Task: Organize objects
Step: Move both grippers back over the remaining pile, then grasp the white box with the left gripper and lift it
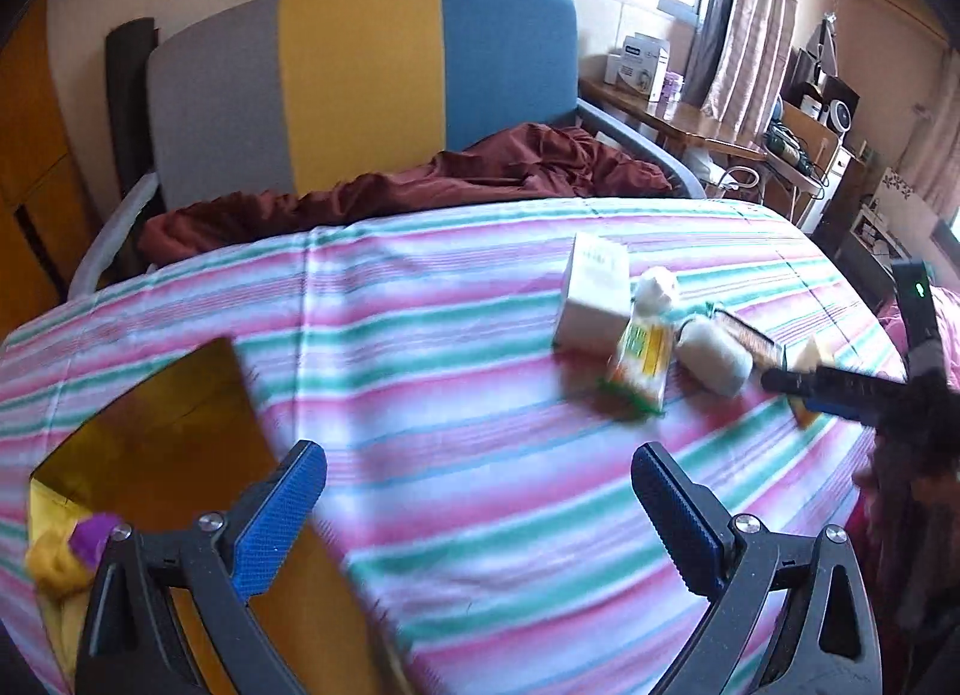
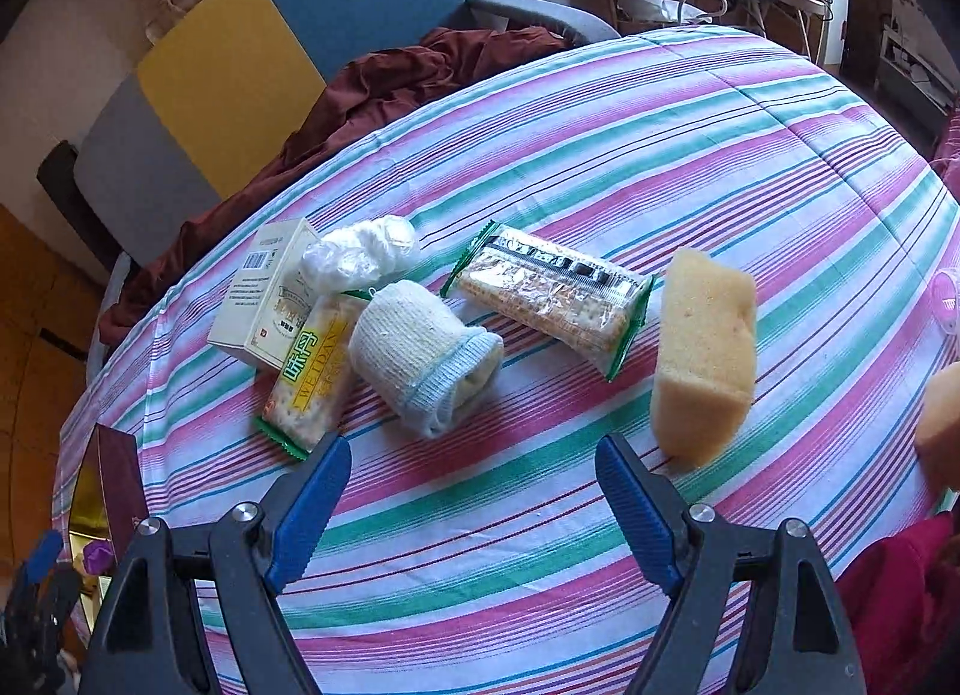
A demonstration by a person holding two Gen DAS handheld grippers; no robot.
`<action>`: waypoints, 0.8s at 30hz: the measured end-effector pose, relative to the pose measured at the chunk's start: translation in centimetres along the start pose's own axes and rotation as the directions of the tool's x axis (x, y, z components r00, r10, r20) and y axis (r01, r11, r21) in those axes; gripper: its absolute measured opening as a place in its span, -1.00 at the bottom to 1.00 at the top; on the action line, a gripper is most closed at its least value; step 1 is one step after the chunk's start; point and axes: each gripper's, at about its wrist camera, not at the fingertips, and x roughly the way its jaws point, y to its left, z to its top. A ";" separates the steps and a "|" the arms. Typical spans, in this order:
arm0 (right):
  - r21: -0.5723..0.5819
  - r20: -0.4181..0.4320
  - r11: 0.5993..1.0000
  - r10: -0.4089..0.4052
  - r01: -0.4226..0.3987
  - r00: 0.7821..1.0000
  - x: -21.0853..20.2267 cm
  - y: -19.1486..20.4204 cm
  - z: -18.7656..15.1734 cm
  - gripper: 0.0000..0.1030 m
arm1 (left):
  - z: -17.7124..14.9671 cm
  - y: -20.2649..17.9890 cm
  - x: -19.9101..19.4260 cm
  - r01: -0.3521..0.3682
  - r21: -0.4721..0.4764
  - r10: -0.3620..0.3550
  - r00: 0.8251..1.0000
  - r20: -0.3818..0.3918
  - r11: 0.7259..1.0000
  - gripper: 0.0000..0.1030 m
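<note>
On the striped cloth lie a white carton (image 2: 261,296), a crumpled clear bag (image 2: 360,254), a yellow-green cracker pack (image 2: 309,377), a rolled white-and-blue sock (image 2: 420,356), a second cracker pack (image 2: 555,299) and a yellow sponge (image 2: 705,356). My right gripper (image 2: 474,494) is open and empty, just in front of the sock. My left gripper (image 1: 480,500) is open and empty, over the cloth beside an open gold-lined box (image 1: 162,443). The left wrist view also shows the carton (image 1: 594,293), cracker pack (image 1: 639,365) and sock (image 1: 717,356), and the right gripper (image 1: 840,389) by the sponge.
The box holds yellow and purple items (image 1: 78,545). A grey, yellow and blue chair (image 1: 360,77) with a maroon cloth (image 1: 420,185) stands behind the table. A cluttered wooden desk (image 1: 678,119) is at the back right. A pink object (image 2: 948,299) sits at the right edge.
</note>
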 end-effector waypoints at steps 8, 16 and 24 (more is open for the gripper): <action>0.044 -0.028 0.997 0.066 -0.065 0.997 0.1 -0.9 0.4 0.65 | 5.3 -4.6 7.6 -0.031 0.148 0.036 0.999 -0.035 0.988 0.99; 0.052 -0.062 0.993 0.108 -0.104 0.992 0.8 -1.0 0.7 0.65 | 8.6 -7.8 14.1 -0.018 0.244 0.037 0.997 -0.071 0.970 0.99; 0.056 -0.065 0.991 0.123 -0.120 0.990 1.0 -1.1 0.9 0.65 | 9.5 -9.3 19.1 -0.014 0.301 0.061 0.987 -0.147 0.953 0.44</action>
